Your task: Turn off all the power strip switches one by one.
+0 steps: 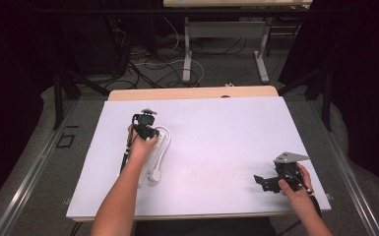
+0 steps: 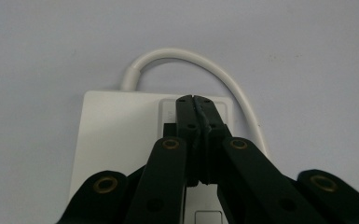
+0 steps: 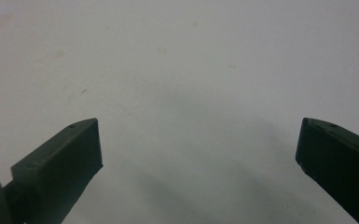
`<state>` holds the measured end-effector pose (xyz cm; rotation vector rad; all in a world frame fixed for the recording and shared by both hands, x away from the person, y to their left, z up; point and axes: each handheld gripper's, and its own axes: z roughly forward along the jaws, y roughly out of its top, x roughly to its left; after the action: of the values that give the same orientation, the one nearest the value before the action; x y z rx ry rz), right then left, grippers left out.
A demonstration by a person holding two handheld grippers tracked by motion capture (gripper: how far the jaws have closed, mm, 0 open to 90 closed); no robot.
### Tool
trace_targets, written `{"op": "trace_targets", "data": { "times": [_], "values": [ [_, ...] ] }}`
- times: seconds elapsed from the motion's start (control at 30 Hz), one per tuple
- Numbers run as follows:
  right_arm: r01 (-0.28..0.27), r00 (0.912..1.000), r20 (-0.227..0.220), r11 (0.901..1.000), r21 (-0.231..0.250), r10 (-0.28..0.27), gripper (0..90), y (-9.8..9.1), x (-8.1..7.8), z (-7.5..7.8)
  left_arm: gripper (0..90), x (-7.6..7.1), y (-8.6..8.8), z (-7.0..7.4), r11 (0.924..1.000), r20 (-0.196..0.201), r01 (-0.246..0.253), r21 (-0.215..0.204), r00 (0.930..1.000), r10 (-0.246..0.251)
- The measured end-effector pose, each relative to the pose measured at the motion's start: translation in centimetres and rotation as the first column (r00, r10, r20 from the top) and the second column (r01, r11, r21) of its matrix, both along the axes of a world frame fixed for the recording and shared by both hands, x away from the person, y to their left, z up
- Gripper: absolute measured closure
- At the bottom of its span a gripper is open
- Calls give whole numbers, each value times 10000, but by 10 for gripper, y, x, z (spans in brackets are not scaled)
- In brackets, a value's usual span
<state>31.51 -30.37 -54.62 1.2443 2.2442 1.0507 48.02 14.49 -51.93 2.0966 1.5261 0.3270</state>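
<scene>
The left tongs [image 2: 194, 100] are shut tight with nothing between them, their tip pressing down on the white power strip [image 2: 116, 135], likely to push its switch. The strip lies on the left of the worktop [image 1: 226, 128]. The right tongs [image 3: 198, 149] wait wide open and hold nothing, near the right edge.

A white table [image 1: 226, 128] stands before a desk [image 1: 226, 29] and floor cables [image 1: 147, 69].

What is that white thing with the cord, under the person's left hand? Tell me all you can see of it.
It looks like a white plastic power strip, flat and rectangular, lying on the pale table. A thick white cable leaves its far end and loops back beside it to a white plug near the table's front. Its top has a recessed square panel at the far end and a small square farther back. The left gripper, jaws shut, is over that panel; contact is unclear.
</scene>
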Motion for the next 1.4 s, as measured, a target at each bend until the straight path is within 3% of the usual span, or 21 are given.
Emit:
{"op": "trace_targets", "data": {
  "times": [0.13, 0.23, 0.37, 0.5, 0.7, 0.83, 1.17, 1.4],
  "values": [
    [-6, 10000, -18, 10000, 14, 6, 0, 1, 0, 0, 900, 0, 0, 0, 10000, -86, -4, -57, 10000, 4],
    [0, 10000, -35, 10000, 14, 0, 0, 1, -1, 0, 900, 0, -4, 1, 9990, 59, 58, 451, 10000, -61],
    [-61, 10000, 36, 10000, -29, 61, 0, 2, -1, 1, 900, 1, -9, 2, 9967, 5, -84, 806, 10000, 84],
    [7, 10000, 39, 10000, 53, -7, 0, 0, -1, 2, 900, 1, -7, 2, 9985, 29, -294, 471, 9996, 293],
    [72, 10000, 30, 10000, 9, -72, 0, 0, 0, 1, 900, 1, -4, 4, 9990, 64, -290, 353, 9996, 288],
    [14, 10000, 22, 10000, 0, -14, 0, 0, 0, 0, 900, 1, -3, 5, 9993, -131, -345, 162, 9993, 348],
    [63, 10000, 49, 10000, 47, -63, 0, 0, 0, 1, 900, -4, 2, 10, 9996, 25, -232, -173, 9997, 233],
    [50, 10000, 26, 10000, 40, -50, 0, 0, 0, 1, 900, -6, 11, 16, 9980, 22, -428, -473, 9991, 429]
  ]
}}
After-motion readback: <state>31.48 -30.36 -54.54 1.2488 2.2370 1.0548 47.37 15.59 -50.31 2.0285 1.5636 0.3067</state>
